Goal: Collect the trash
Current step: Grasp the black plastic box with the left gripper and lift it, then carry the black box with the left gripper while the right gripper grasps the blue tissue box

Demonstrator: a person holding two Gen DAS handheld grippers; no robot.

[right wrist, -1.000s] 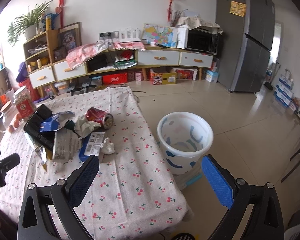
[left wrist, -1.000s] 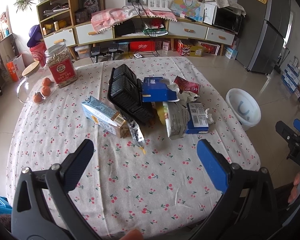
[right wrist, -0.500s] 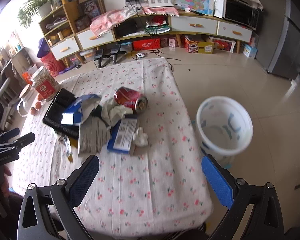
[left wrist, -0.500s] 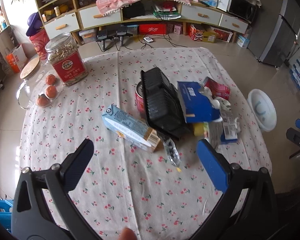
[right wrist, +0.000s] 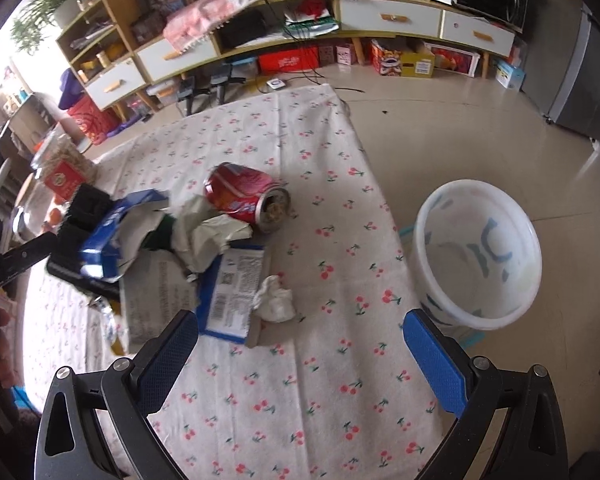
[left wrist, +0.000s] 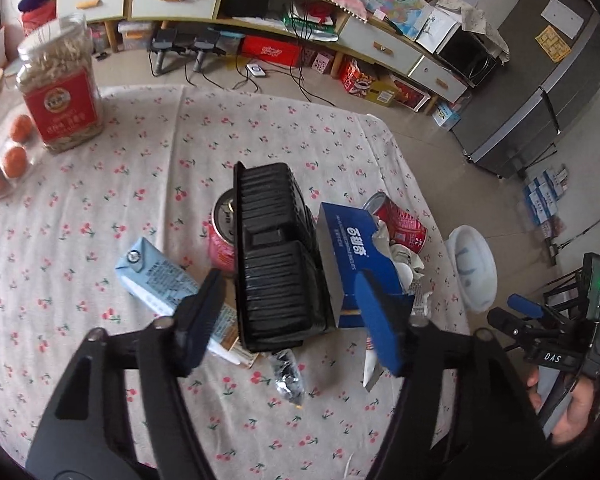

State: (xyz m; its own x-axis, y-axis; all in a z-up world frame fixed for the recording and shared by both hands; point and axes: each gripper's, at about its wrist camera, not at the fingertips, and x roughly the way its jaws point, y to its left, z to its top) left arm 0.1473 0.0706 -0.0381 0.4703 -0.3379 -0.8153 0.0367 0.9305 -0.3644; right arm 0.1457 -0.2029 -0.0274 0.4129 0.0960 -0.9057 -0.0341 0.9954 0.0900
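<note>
Left gripper (left wrist: 290,312): nearest in the left wrist view, hanging over the near end of the trash pile; jaws half-wide and closing, the pads pressing on nothing, with the near end of the black tray seen between the fingers.
Right gripper (right wrist: 300,346): jaws wide, empty, above bare cloth at the near right of the table; in the left wrist view it appears at the far right edge, held in a hand (left wrist: 572,412).
Foil wrapper (left wrist: 287,372): crumpled, on the cloth just near of the tray.
Tissue wad (right wrist: 274,300): white, touching the right edge of the flat printed packet (right wrist: 232,292).
Milk carton (left wrist: 172,288): pale blue, lying on its side left of the tray.
Black tray (left wrist: 276,256): ribbed, tilted, centre of the pile.
Blue box (left wrist: 356,260): torn open, leaning against the tray's right side.
Upright can (left wrist: 222,232): red, tucked behind the tray's left edge.
Crushed can (right wrist: 246,196): red, on its side at the far right of the pile, open end toward the bin.
Bin (right wrist: 478,258): white, on the floor just right of the table (right wrist: 320,380).
Jar (left wrist: 60,88): red label, far left of the table, with orange fruits (left wrist: 14,158) beside it.
</note>
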